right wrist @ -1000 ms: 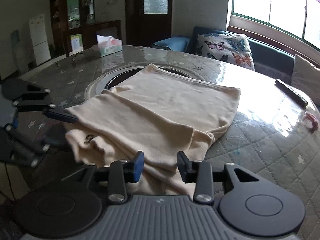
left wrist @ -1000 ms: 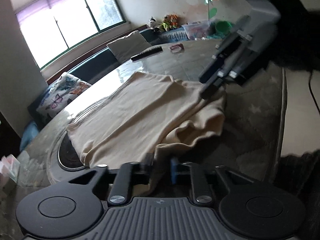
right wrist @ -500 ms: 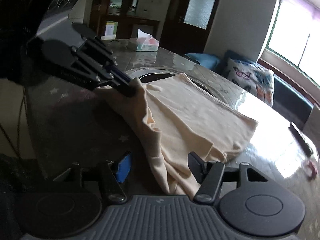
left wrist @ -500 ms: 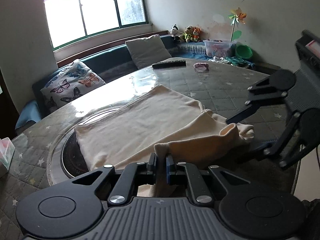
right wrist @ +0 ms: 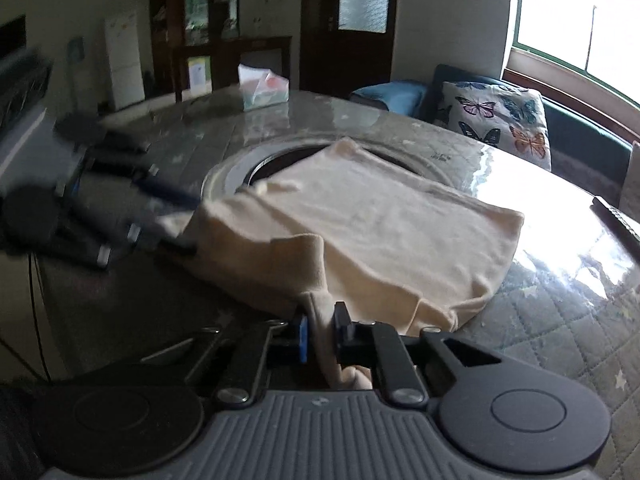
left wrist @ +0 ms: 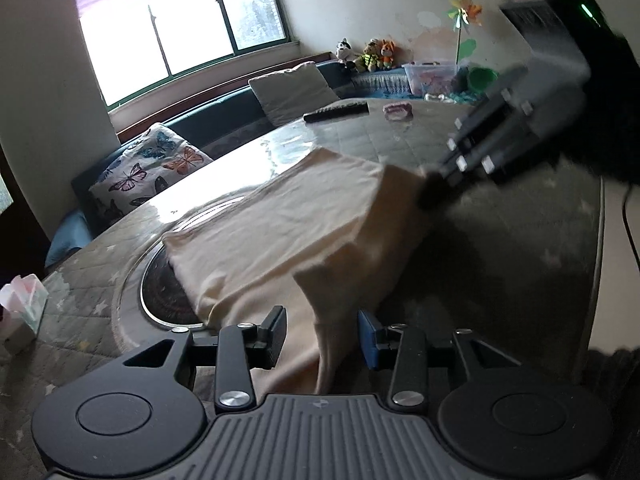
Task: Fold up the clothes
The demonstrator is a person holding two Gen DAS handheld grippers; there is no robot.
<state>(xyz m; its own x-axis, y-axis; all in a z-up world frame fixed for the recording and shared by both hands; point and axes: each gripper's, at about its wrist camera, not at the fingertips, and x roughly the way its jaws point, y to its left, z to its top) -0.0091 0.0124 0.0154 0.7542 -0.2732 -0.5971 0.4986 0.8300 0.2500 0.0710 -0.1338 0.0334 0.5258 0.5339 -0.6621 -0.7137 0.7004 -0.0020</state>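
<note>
A cream-coloured knit garment (right wrist: 384, 232) is lying partly folded on the round quilted counter (right wrist: 560, 312). The right hand-held gripper (right wrist: 320, 332) is pinching its near edge, while the left hand-held gripper (left wrist: 322, 334) is gaping around loose cloth. Further folds seem to be remaining.

A lived-in home, a dining and sitting room. A round tabletop (left wrist: 400, 136) under a quilted cover is the centre; behind it runs a window bench with a butterfly cushion (left wrist: 148, 168) and stuffed toys (left wrist: 368, 54). Beyond the tabletop's other side stand a wooden cabinet (right wrist: 208, 32) and a white fridge (right wrist: 124, 66).
</note>
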